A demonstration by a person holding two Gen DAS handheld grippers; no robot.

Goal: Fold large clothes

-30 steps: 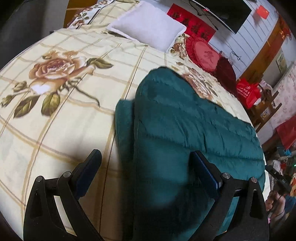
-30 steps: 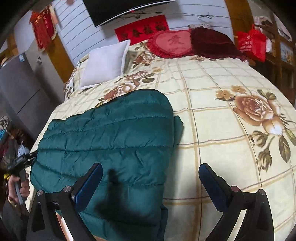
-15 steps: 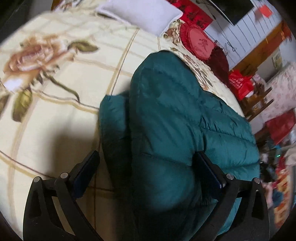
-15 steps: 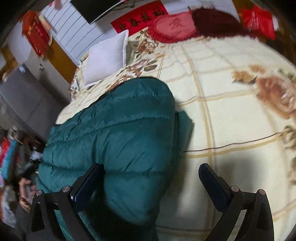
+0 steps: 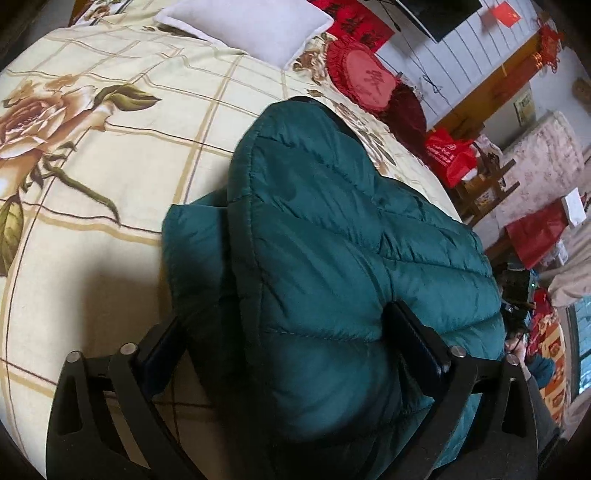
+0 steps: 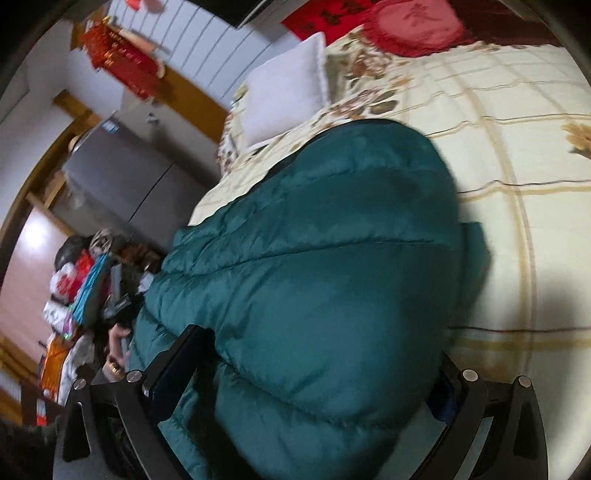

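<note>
A dark green quilted puffer jacket lies folded on a cream bedsheet printed with roses, and a narrow folded part sticks out along its left side. My left gripper straddles the jacket's near end. Its jaws stand wide and are closing, with the puffy fabric bulging between them. In the right wrist view the same jacket fills the middle of the frame. My right gripper is open over its near end, and the fabric partly hides the right finger.
A white pillow and a red round cushion lie at the head of the bed. Red bags and wooden furniture stand beyond one side. A grey cabinet, piled clutter and a person's hand are beyond the other.
Both grippers have dipped and come closer to the jacket. Its near end, which lay ahead of the fingers, now bulges up between both pairs of jaws.
</note>
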